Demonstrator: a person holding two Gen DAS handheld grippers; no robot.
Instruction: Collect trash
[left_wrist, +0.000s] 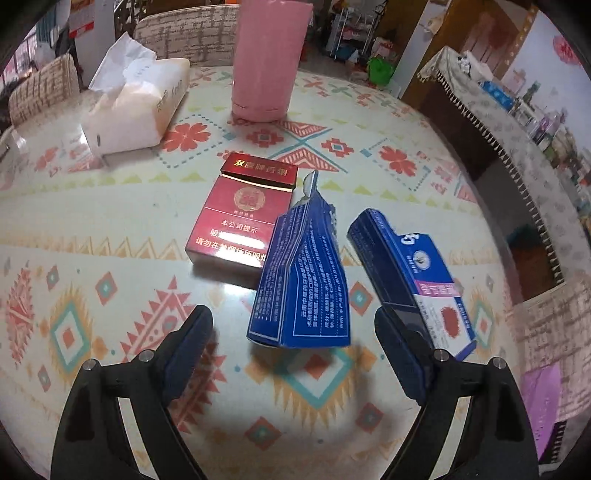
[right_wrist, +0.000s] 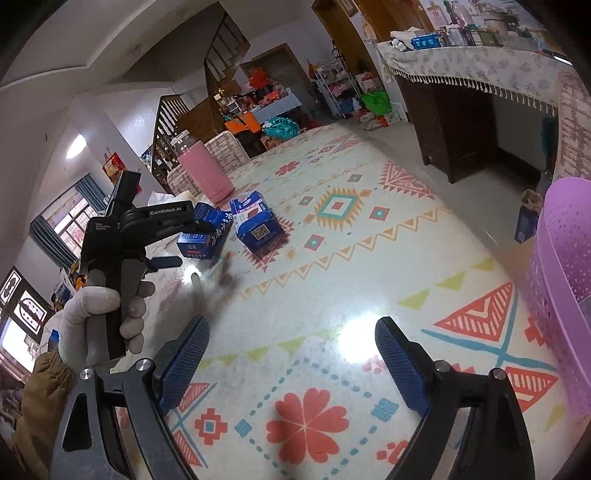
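Note:
My left gripper (left_wrist: 293, 332) is open just above the table, its jaws on either side of a torn blue carton (left_wrist: 301, 280) that stands between them. A second blue box (left_wrist: 410, 273) lies against the right finger (left_wrist: 400, 350). A red cigarette pack (left_wrist: 242, 214) lies flat just beyond. In the right wrist view the left gripper (right_wrist: 199, 225) hovers over the torn carton (right_wrist: 201, 236), with the second box (right_wrist: 256, 221) beside it. My right gripper (right_wrist: 291, 354) is open and empty over the patterned table (right_wrist: 369, 280).
A pink tumbler (left_wrist: 267, 59) and a white tissue pack (left_wrist: 136, 107) stand at the far side of the table. A purple perforated basket (right_wrist: 561, 280) sits at the table's right edge. A cloth-covered sideboard (right_wrist: 476, 66) stands beyond the table.

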